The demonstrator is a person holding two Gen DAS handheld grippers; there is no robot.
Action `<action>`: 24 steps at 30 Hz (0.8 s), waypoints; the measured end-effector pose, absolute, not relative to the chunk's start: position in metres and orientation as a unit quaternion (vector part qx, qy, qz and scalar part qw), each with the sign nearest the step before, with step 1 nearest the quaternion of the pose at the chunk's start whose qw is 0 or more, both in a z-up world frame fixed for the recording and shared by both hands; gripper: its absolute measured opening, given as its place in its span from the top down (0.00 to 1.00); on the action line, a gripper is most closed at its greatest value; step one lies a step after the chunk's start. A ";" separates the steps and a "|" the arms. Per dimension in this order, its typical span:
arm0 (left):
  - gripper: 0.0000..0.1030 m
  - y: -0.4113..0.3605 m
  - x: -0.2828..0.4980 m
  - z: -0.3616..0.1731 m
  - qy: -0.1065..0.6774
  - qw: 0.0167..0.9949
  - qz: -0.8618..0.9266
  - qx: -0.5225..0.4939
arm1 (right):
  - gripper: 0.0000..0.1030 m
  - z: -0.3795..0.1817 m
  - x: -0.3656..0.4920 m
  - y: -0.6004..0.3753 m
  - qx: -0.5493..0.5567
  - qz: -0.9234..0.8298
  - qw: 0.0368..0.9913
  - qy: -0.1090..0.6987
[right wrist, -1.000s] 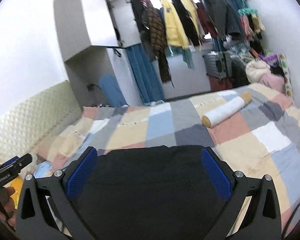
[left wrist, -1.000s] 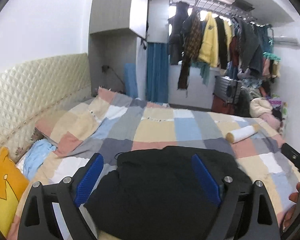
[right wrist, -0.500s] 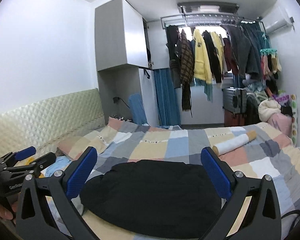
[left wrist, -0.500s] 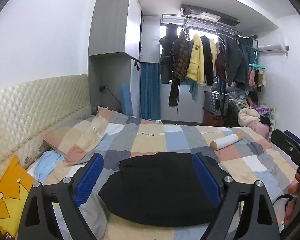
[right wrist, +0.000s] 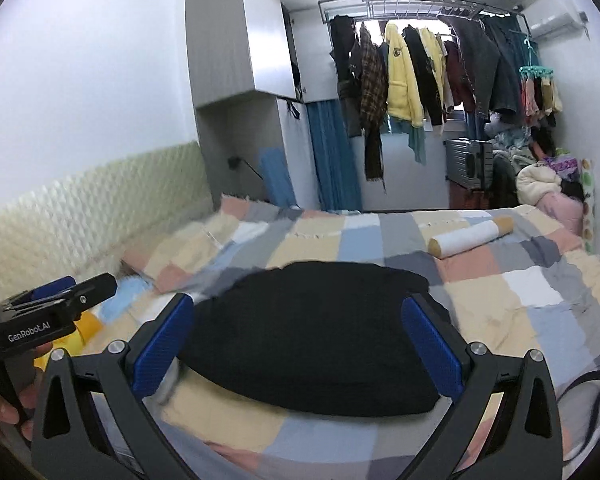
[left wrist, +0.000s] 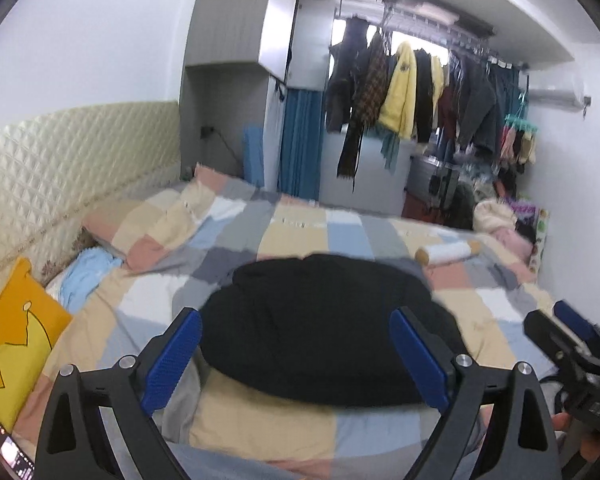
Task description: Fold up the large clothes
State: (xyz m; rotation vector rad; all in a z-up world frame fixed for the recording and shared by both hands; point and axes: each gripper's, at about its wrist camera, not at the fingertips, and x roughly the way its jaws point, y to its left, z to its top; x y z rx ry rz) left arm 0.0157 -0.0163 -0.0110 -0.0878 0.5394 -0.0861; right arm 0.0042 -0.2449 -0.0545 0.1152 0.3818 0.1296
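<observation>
- Black garment (left wrist: 324, 320) folded into a compact rounded bundle; lying flat on the checked bedspread (left wrist: 300, 236) near the middle of the bed; seen also from the right wrist view (right wrist: 312, 332); touched by neither gripper.
- Left gripper (left wrist: 296, 356) held above the near edge of the bed; jaws spread wide with nothing between them; blue pads (left wrist: 172, 360) either side of the bundle in view but not in contact.
- Right gripper (right wrist: 296, 348) likewise raised over the near edge; jaws wide apart and empty; blue pads (right wrist: 432, 348) clear of the fabric.
- Each gripper visible at the margin of the other's view; left one at the left margin of the right wrist view, hand-held, jaw state there not readable.
- White roll with tan ends (right wrist: 472, 237) lying on the bedspread, well beyond the bundle toward the far right.
- Yellow cushion (left wrist: 12, 340) and light blue cloth (left wrist: 84, 276) against the quilted headboard (left wrist: 60, 172) on the left side.
- Overhead rail (right wrist: 420, 0) at the far end carrying hung clothing, a yellow jacket (right wrist: 400, 76) among dark items.
- Grey suitcase (right wrist: 470, 162) upright below the rail; contents not visible.
- Heap of soft items (right wrist: 540, 184) by the far right wall.
</observation>
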 end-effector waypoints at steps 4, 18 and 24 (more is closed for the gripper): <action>0.07 -0.021 0.025 -0.024 0.278 0.959 -0.038 -0.032 | 0.00 -0.063 0.005 -0.243 0.043 0.064 0.976 0.203; 0.07 -0.045 0.014 -0.021 0.263 0.960 -0.087 -0.031 | 0.00 -0.073 0.001 -0.260 0.058 0.041 0.974 0.215; 0.07 -0.054 0.017 -0.023 0.268 0.961 -0.072 -0.011 | 0.00 -0.071 0.000 -0.263 0.060 0.045 0.974 0.214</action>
